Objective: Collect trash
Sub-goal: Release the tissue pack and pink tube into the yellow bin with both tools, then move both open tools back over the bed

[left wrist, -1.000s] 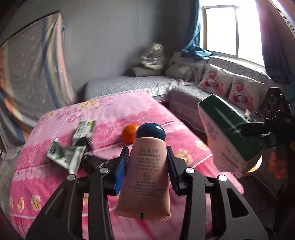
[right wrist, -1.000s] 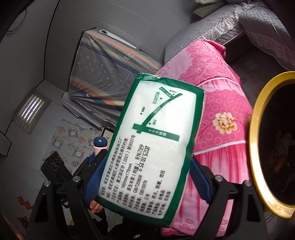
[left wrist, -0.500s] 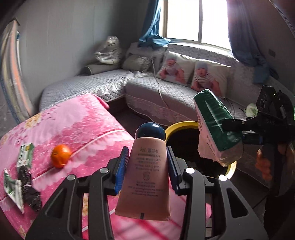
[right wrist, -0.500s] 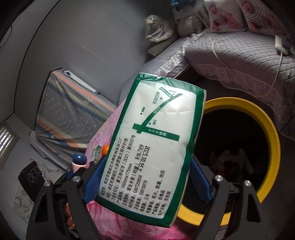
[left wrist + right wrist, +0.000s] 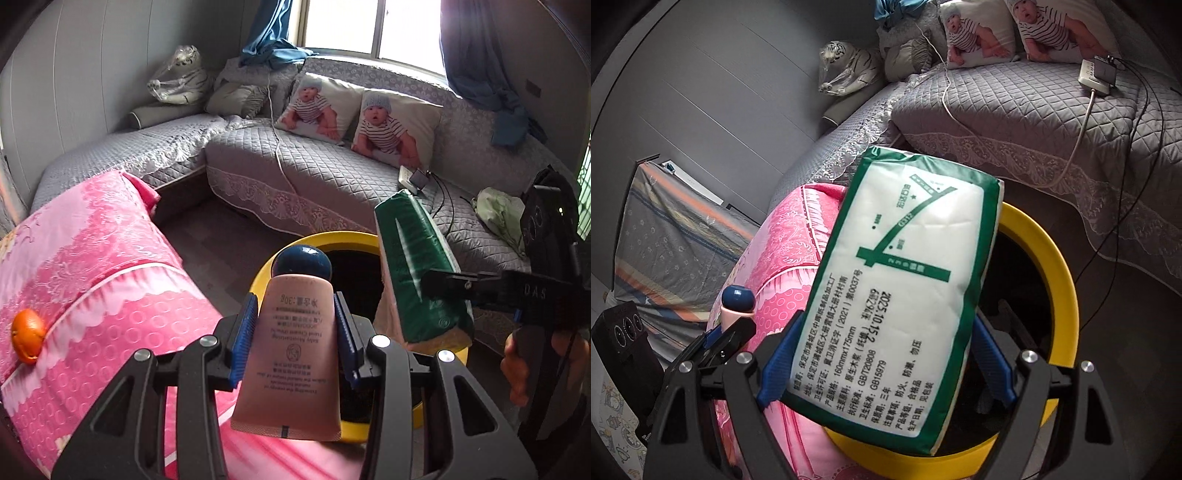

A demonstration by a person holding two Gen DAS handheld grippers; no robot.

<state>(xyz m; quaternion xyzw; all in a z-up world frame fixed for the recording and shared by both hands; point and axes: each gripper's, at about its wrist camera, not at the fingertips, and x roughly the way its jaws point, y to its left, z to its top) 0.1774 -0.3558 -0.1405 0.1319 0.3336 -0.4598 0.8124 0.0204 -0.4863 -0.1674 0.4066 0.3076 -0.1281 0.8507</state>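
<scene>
My left gripper (image 5: 295, 332) is shut on a pink cream tube (image 5: 291, 354) with a dark blue cap, held over the near rim of a yellow-rimmed black trash bin (image 5: 258, 280). My right gripper (image 5: 886, 354) is shut on a green-and-white tissue pack (image 5: 897, 295), held above the same bin (image 5: 1056, 266). The pack also shows in the left wrist view (image 5: 417, 273), over the bin's right side. The tube shows in the right wrist view (image 5: 733, 306) at lower left.
A table with a pink cloth (image 5: 92, 280) stands left of the bin, with an orange (image 5: 27, 335) on it. A grey quilted sofa (image 5: 332, 177) with baby-print pillows and a power strip with cables (image 5: 1097, 77) lies behind the bin.
Both grippers have swung from the pink table toward the bin and come closer above it. The wrappers on the table have left the left wrist view. Both grips are unchanged.
</scene>
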